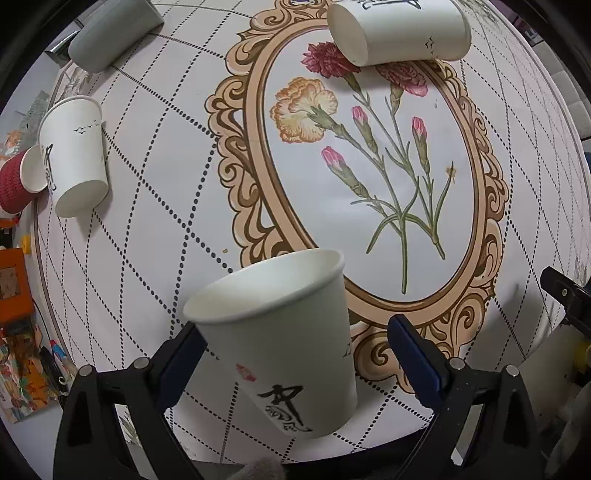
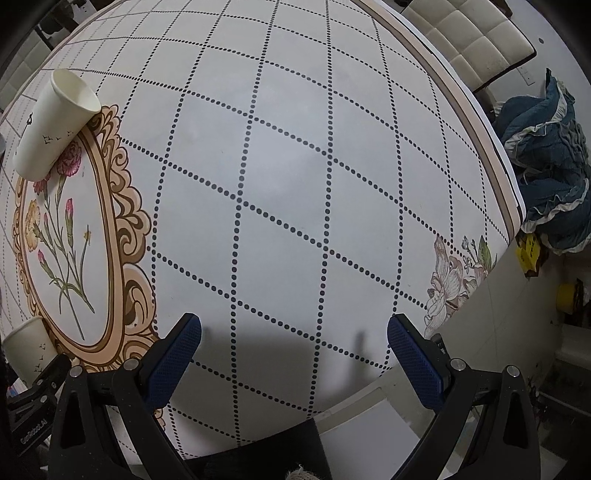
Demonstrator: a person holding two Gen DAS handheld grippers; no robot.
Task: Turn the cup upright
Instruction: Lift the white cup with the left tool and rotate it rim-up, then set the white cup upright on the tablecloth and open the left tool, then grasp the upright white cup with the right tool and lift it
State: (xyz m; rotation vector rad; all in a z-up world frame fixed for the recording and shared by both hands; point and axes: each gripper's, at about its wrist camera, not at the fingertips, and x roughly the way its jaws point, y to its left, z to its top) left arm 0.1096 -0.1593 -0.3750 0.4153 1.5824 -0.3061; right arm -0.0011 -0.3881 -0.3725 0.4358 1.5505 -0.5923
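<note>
A white paper cup with black calligraphy (image 1: pixel 284 343) stands mouth up between the fingers of my left gripper (image 1: pixel 295 354). The jaws are wide apart; the left finger is near or touching the cup, the right finger stands clear of it. The same cup shows at the lower left of the right wrist view (image 2: pixel 26 343). My right gripper (image 2: pixel 293 354) is open and empty over bare tablecloth near the table's front edge.
Another white cup (image 1: pixel 399 29) lies on its side at the far end of the flower medallion (image 1: pixel 369 173); it also shows in the right wrist view (image 2: pixel 55 125). A white cup (image 1: pixel 74 155), a red cup (image 1: pixel 16 181) and a grey cup (image 1: pixel 110 37) lie at left. A chair (image 2: pixel 476 40) stands beyond the table.
</note>
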